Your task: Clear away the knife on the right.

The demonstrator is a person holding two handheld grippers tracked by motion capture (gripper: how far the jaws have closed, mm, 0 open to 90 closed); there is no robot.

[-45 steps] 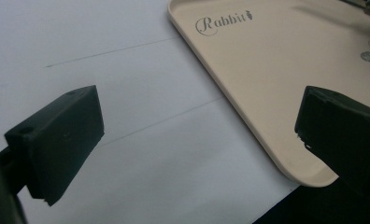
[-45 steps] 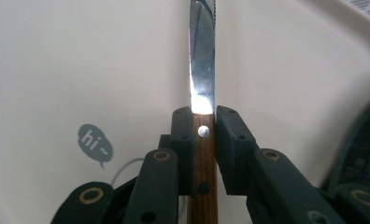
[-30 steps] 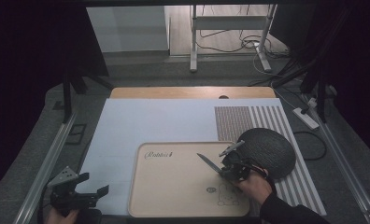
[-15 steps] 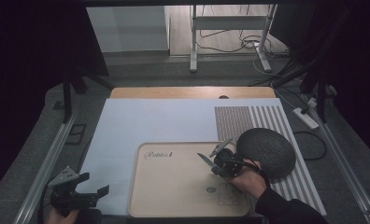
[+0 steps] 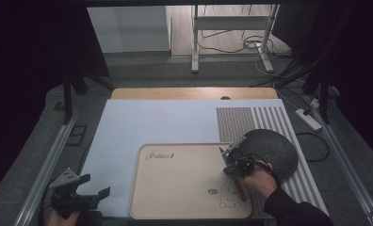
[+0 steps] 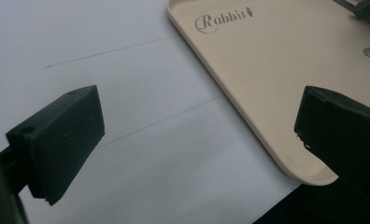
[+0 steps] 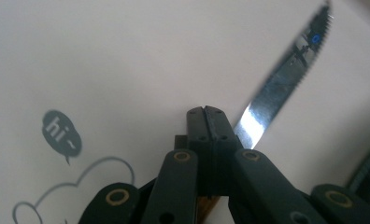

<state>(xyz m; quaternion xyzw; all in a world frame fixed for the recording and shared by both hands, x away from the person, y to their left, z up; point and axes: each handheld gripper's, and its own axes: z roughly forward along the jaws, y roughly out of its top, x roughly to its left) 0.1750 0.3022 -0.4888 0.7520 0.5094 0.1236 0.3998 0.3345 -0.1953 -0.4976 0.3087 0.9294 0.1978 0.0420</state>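
A: Pale desk [image 5: 142, 127], tray [image 5: 175, 197] lower centre. Change?

B: Right hand-held gripper [image 7: 205, 114] just clenched on the knife [image 7: 286, 74], seemingly at its handle; knife over the tray's right side. Left hand-held gripper [image 6: 197, 135] released, lower left.

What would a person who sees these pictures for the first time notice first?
The eye goes first to the shiny serrated steel knife blade, which sticks out past the shut right tongs above the beige rectangular plastic tray with its rabbit drawing. Next comes the dark round woven placemat, which lies just right of the tray. At the near left corner of the white table cover, the left tongs stand open and hold nothing.
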